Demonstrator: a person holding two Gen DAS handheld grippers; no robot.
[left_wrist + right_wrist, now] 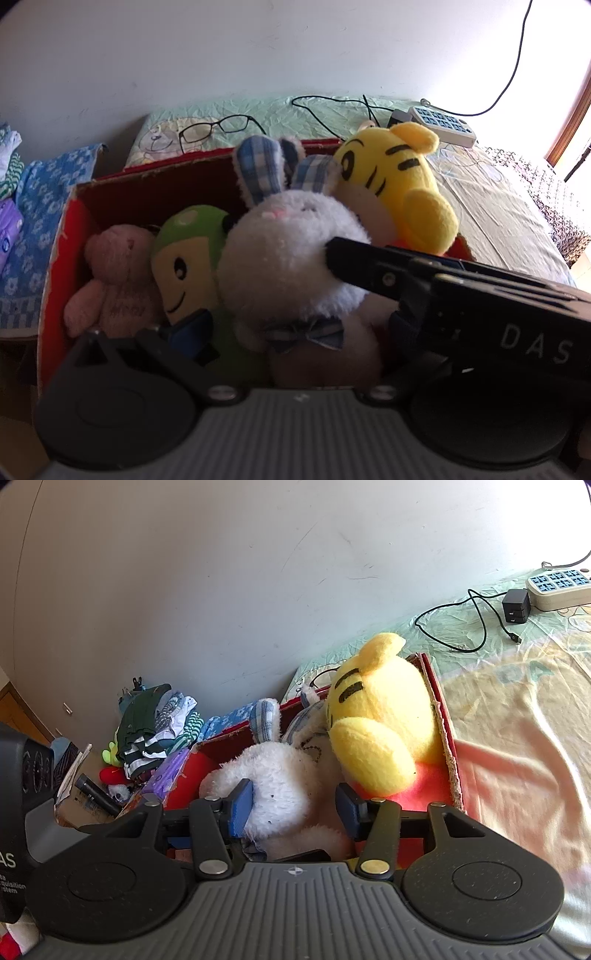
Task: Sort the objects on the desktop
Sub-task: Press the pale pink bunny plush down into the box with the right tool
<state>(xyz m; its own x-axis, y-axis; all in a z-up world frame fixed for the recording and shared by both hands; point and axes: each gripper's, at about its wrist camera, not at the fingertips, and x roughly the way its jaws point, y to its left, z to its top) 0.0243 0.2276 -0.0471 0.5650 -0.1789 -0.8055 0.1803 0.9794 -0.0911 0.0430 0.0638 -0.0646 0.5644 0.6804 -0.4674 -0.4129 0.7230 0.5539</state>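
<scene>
White rabbit between parted right tool pads.

A bed carried everything, its crumpled sheet pale green toward the wall and peach on the near side. On it stood a red box (plush toys packed inside), with glasses lying just behind it, a black cable looped beside a charger, and a power strip near the wall. Off the bed's far end, a blue flowered cloth lay over a lower surface beside a heap of clothes.
</scene>
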